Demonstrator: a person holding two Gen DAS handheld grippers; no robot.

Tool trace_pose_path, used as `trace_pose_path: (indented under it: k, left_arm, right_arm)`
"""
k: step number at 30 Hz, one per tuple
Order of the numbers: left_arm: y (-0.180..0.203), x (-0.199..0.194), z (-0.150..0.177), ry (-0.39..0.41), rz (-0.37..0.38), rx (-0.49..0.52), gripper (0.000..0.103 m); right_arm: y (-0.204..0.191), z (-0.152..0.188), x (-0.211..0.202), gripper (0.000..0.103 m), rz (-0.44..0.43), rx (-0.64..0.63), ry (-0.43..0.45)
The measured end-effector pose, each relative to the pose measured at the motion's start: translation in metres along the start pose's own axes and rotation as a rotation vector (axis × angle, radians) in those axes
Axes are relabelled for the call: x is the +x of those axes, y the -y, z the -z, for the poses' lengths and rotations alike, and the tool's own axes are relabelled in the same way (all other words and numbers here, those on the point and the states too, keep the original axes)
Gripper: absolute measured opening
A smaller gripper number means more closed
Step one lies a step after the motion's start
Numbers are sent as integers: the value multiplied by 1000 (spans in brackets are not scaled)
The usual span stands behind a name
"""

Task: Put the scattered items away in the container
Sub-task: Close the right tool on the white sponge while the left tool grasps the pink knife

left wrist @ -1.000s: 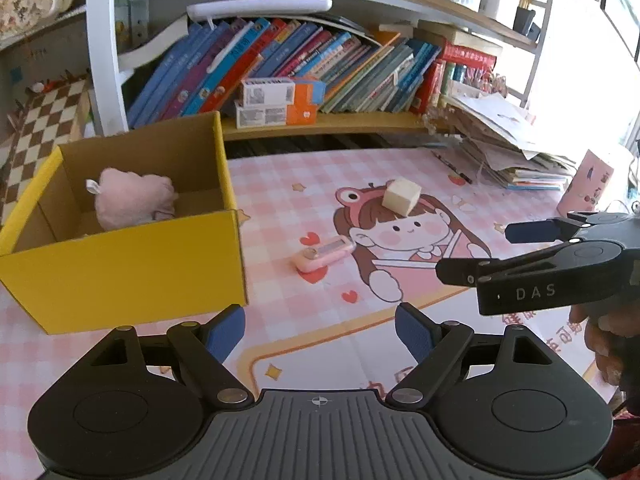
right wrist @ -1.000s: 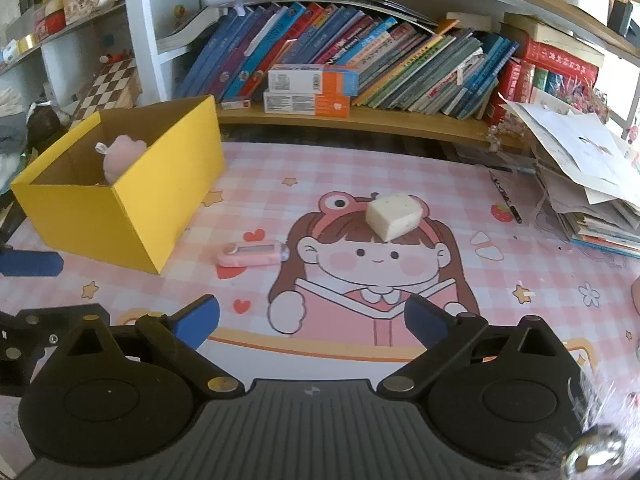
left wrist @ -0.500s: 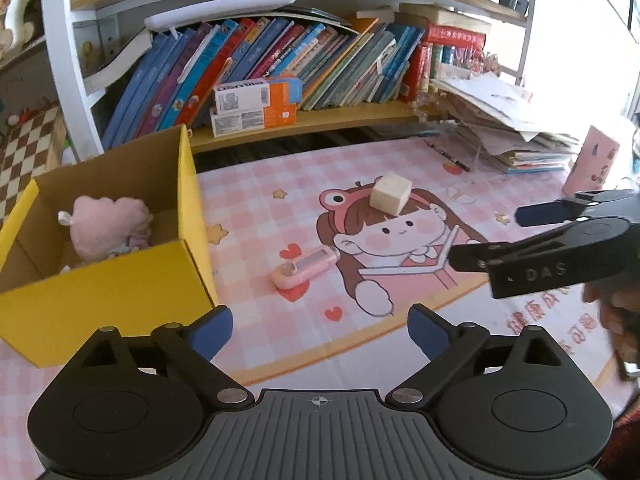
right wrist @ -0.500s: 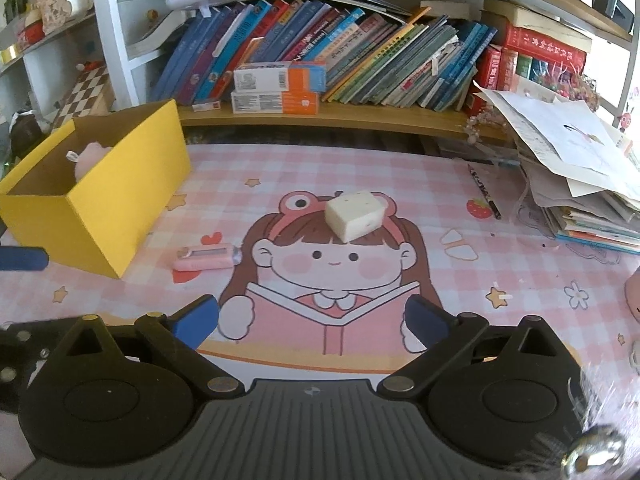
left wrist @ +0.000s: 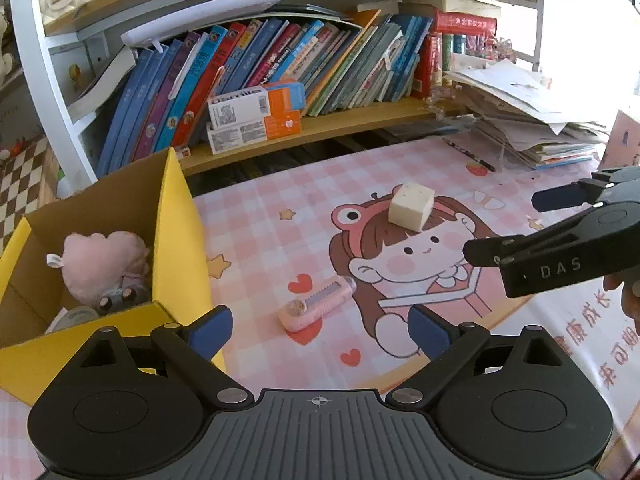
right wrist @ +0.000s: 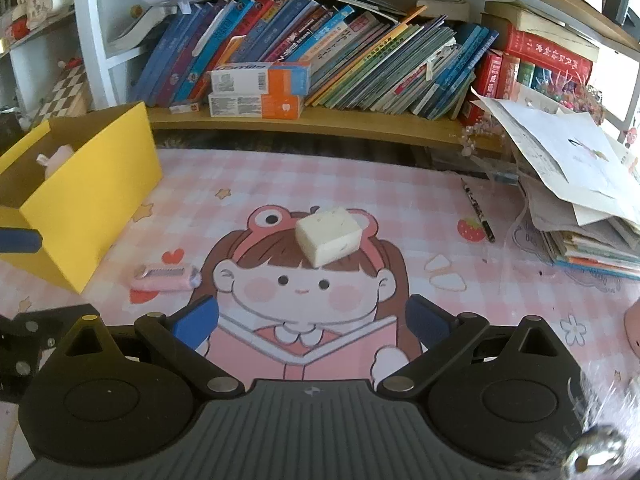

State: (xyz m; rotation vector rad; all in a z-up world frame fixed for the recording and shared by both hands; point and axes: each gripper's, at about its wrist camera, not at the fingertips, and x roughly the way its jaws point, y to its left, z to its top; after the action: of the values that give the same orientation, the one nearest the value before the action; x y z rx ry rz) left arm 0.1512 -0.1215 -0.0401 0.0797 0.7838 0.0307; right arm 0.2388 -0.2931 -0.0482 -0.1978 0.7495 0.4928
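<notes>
A yellow cardboard box (left wrist: 182, 240) (right wrist: 92, 192) stands at the left with a pink plush toy (left wrist: 104, 264) inside. On the pink cartoon mat lie a pink utility knife (left wrist: 316, 307) (right wrist: 166, 277) and a cream cheese-like foam cube (left wrist: 411, 205) (right wrist: 328, 235). My left gripper (left wrist: 320, 330) is open, just short of the knife, with nothing between its fingers. My right gripper (right wrist: 312, 322) is open too, facing the cube from a short way back. In the left wrist view the right gripper's body (left wrist: 560, 256) reaches in from the right.
A bookshelf (right wrist: 320, 64) full of leaning books and two orange-white cartons (left wrist: 256, 114) runs along the back. A messy stack of papers and books (right wrist: 580, 184) fills the right side, with a pen (right wrist: 478, 210) beside it. A checkered board (left wrist: 16, 184) leans at far left.
Both grippers have moved forward: the knife now sits closer before the left gripper, and the cube has grown nearer and centred before the right one. Both stay open.
</notes>
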Motion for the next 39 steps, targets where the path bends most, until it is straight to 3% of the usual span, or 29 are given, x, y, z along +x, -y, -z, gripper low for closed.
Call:
trace_pose_path:
  k: [15,25,32,39]
  left_arm:
    - [-2,36,-5,21,-39,-15,94]
    - [19,61,-8,44,-52,75,93]
    - [19,87,-7,-7,-64,81,70]
    - [8,103,-2,-65,-61,35,64]
  right_arm:
    - [7,-16,55,101,-19,-26,5]
    - [8,-29,96,101,-47,-34,7]
    - [9,-38,122,101,-33,-42,-26]
    - [9,-40,136,100,-17,-40,-43]
